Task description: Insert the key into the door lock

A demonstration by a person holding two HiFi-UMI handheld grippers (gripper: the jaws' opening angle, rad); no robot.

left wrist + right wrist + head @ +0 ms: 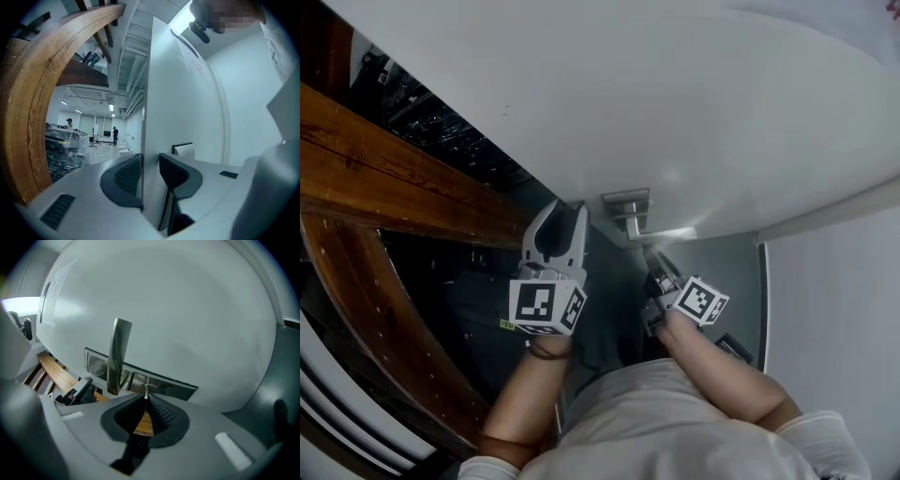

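Observation:
The white door (628, 112) carries a metal lock plate (626, 202) and a lever handle (661, 232). My left gripper (565, 211) is open and straddles the door's free edge (149, 140), one pad on each side; I cannot tell whether either pad touches it. My right gripper (654, 258) sits just below the handle, shut on a thin metal key (147, 391). The key's end reaches the lower rim of the lock plate (140, 376), right of the hanging lever (117, 357). Whether the key is inside a keyhole is hidden.
A curved wooden beam (394, 178) runs close on the left of the door. Beyond the door's edge lies a hall with a wrapped pallet (63, 145) and distant people (115, 133). A grey wall (825, 309) stands to the right.

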